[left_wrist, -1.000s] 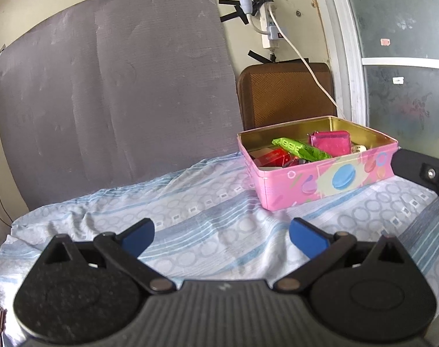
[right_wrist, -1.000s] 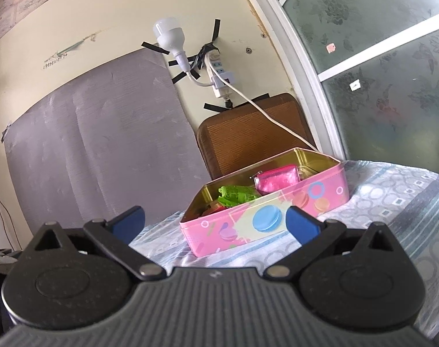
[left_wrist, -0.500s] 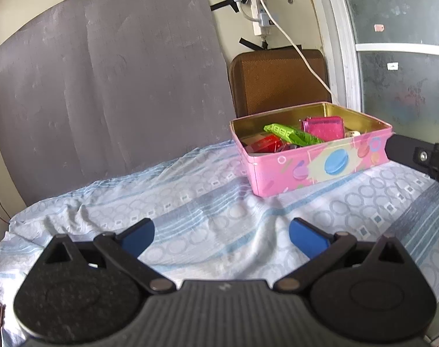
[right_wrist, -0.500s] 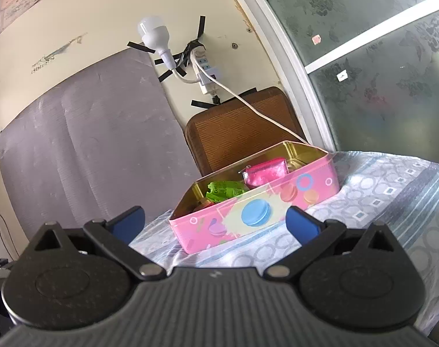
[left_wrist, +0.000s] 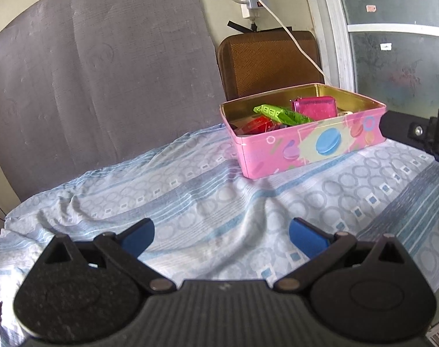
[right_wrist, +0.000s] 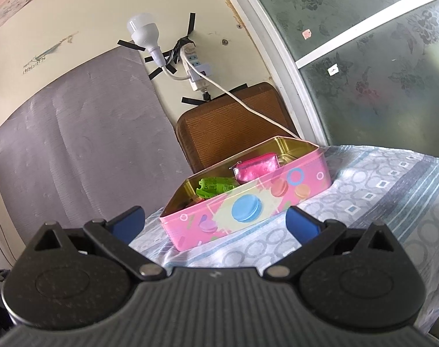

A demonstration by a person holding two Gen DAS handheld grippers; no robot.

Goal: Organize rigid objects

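Note:
A pink tin box (left_wrist: 306, 141) (right_wrist: 248, 205) with macaron pictures stands open on the patterned sheet (left_wrist: 219, 196). Inside lie a shiny pink pouch (left_wrist: 314, 107) (right_wrist: 255, 169), a green packet (left_wrist: 280, 114) (right_wrist: 215, 186) and a red item (left_wrist: 258, 124). My left gripper (left_wrist: 220, 235) hangs open over the sheet, well short of the box, with nothing between its fingers. My right gripper (right_wrist: 215, 221) is open too, just in front of the box's long side, and empty. Part of the right tool (left_wrist: 416, 133) shows at the right edge of the left wrist view.
A grey mattress (left_wrist: 89, 81) leans on the wall behind the bed. A brown mat (left_wrist: 268, 60) stands behind the box. A power strip with a white cable (right_wrist: 199, 72) and a bulb (right_wrist: 142, 33) hang on the wall. Frosted glass panels (right_wrist: 378, 72) lie to the right.
Both cameras have tilted a little, so the box sits lower and further left in the left view. Both grippers stay open and empty.

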